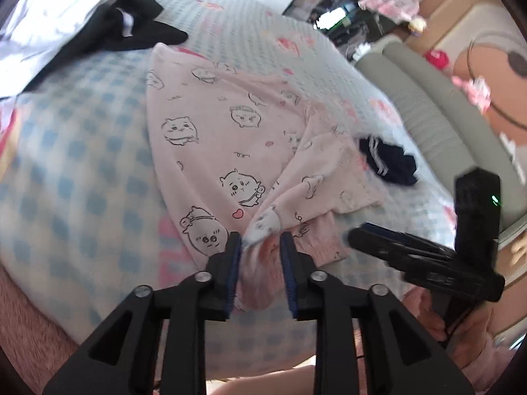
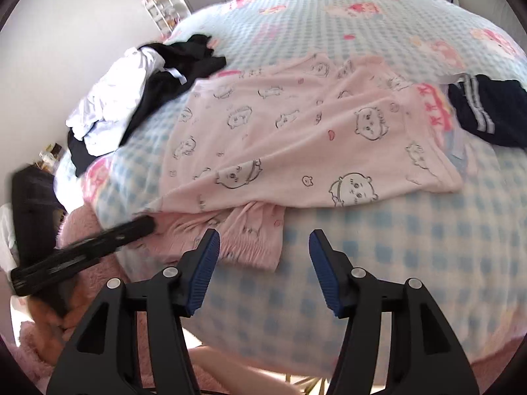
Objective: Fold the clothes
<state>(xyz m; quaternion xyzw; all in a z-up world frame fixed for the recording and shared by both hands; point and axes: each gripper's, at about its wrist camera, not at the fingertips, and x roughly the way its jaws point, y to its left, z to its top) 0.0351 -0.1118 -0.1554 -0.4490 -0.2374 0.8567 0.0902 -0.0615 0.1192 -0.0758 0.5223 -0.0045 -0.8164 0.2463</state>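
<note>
Pink printed pyjama garment (image 2: 296, 138) is laid across the bed (image 2: 378, 263), partly doubled over at the near edge, not yet compact. Its near bunched hem is pinched by the left gripper (image 1: 260, 247). Right gripper (image 2: 263, 263) is spread, hovering near, holding nothing. Dark/white clothes pile (image 2: 131, 92) far left and navy striped item (image 2: 487, 115) at right lie unfolded.

1. The bed (image 2: 378, 256) is spread with a blue-and-white checked blanket (image 2: 329, 23) printed with pink cartoon figures.
2. A pink pyjama garment (image 2: 296, 138) with cartoon animal prints lies flat at the centre of the right wrist view, its ribbed hem (image 2: 253, 247) toward 6 o'clock.
3. A heap of white and black clothes (image 2: 138, 92) rests at 10 o'clock.
4. A dark navy garment with white stripes (image 2: 487, 112) lies at 3 o'clock, just beside the pink one.
</note>
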